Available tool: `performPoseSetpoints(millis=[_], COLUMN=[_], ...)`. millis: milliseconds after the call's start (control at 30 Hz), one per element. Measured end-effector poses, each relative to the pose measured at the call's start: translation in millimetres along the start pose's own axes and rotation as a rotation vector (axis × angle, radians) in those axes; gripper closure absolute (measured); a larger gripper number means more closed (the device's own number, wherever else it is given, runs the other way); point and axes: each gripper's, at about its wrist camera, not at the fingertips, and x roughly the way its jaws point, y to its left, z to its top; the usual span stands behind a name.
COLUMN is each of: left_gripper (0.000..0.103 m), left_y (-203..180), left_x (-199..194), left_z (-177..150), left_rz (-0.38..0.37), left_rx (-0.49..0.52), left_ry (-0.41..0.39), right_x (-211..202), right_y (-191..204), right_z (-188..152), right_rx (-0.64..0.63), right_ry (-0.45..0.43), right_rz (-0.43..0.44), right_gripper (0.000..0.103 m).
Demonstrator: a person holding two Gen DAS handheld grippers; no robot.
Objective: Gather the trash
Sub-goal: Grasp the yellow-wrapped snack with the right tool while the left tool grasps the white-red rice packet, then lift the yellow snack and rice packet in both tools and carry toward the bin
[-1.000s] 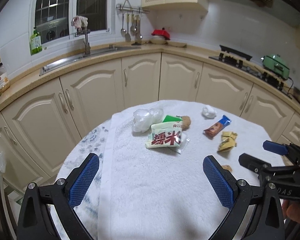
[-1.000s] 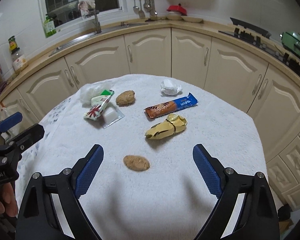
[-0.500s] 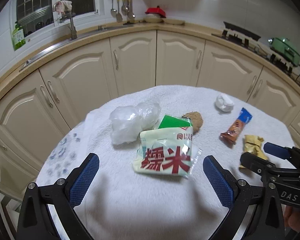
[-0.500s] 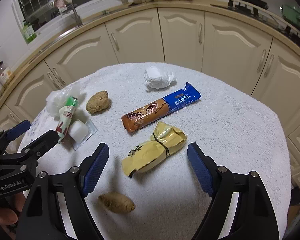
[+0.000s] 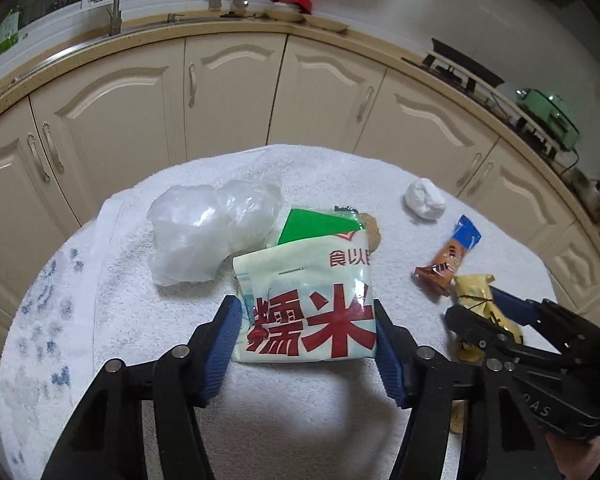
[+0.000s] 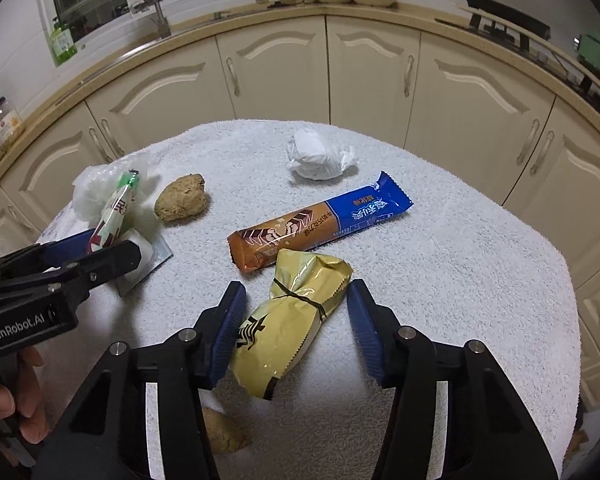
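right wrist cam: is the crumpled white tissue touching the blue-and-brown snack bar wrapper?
No. The crumpled white tissue lies apart from the blue-and-brown snack bar wrapper, with bare white towel showing between them.

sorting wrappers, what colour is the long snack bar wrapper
Brown with a blue end, clearest in the right wrist view.
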Motion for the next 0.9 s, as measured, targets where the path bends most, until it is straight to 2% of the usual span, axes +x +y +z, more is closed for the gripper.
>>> performPoseSetpoints(millis=[100,300,467,533,600,667,767,867,900], left_gripper=[0.048,0.057,0.031,0.029,0.032,0.043,0.048,0.061,0.062], left_y=[3.7,8.3,14.0,10.9,17.5,21.9,13.6,14.4,14.6], left_x=[9.3,25.8,47.1,52.5,63.4,64.3,61.9,61.1,60.5], left_z=[11.5,35.1,54.6,54.5,61.6,53.7,46.0,43.5,45.3], left_rz=[-0.003,-0.014,0.004,0.000,-0.005,-0.049,-0.043,-0.062,-0.067], left_rx=[0.004,0.015,-0.001,-0.007,-0.009,-0.012,0.005,0.005,0.009], left_ry=[-0.005,-0.033,-0.019,-0.024,-0.020,-0.025,-0.053,-0.077,-0.088], right_x=[-2.8,-7.0,-8.1,-6.9,-1.7,1.3,0.2,-1.3,-2.1], right_y=[0.8,0.1,2.9,3.8,5.2,6.3,7.6,6.1,6.0], right_z=[-2.3,-6.0,-4.9,-2.8,-0.6,-0.5,-2.0,-4.7,-5.9], right_rx=[-0.004,0.000,0.000,-0.004,-0.008,-0.017,-0.030,-0.032,-0.032], right_ry=[-0.004,-0.006,-0.003,-0.004,0.007,0.008,0.000,-0.004,-0.005], right_rz=[0.020,0.041,0.048,0.039,0.028,0.022,0.031,0.040,0.043], right_gripper=[0.061,0.064,0.063,0.062,0.062,0.063,0.070,0.070,0.070])
